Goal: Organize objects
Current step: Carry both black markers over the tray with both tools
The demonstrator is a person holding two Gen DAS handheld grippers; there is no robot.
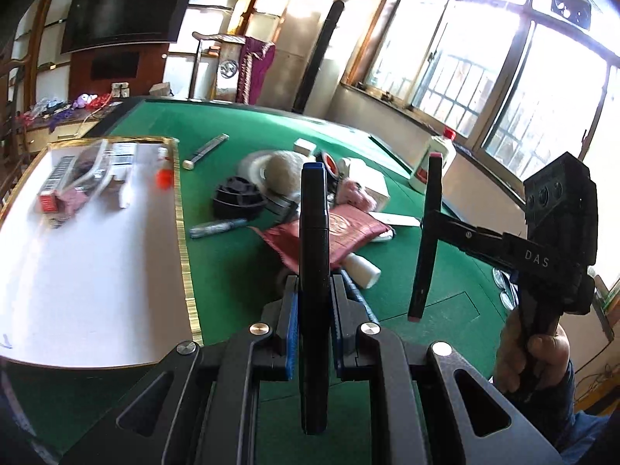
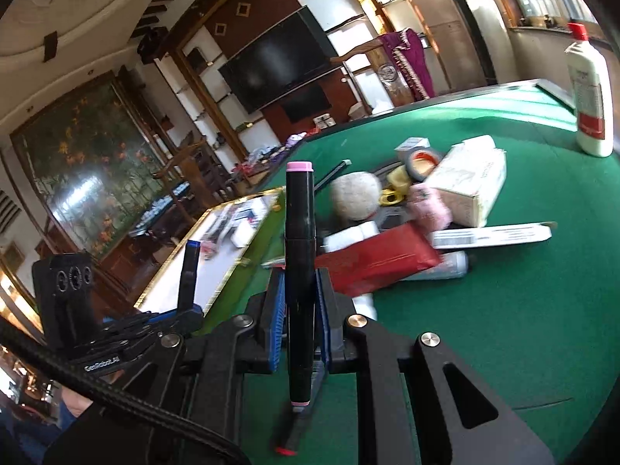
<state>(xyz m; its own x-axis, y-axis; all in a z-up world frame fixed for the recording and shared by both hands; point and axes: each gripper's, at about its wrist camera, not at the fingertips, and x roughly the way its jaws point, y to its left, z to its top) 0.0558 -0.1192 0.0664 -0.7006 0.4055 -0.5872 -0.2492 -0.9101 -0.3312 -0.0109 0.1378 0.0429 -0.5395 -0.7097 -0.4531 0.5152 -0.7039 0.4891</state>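
Observation:
My left gripper (image 1: 314, 290) is shut on a black marker with a blue cap (image 1: 314, 255), held upright above the green table (image 1: 240, 271). My right gripper (image 2: 300, 306) is shut on a black marker with pink ends (image 2: 299, 255), also upright. In the left wrist view the right gripper (image 1: 430, 228) and its pink-ended marker (image 1: 426, 240) hang to the right. In the right wrist view the left gripper (image 2: 186, 310) with the blue-capped marker (image 2: 190, 271) is at lower left. A white gold-edged tray (image 1: 89, 263) lies left and holds several small items.
A pile sits mid-table: a red pouch (image 1: 341, 232), a cream ball (image 1: 285, 170), a black round object (image 1: 238, 195), a white box (image 2: 469, 182), tape rolls (image 2: 422, 162), a pink fluffy item (image 2: 430, 201). A white red-capped bottle (image 2: 589, 93) stands far right. A loose marker (image 2: 294, 426) lies below my right gripper.

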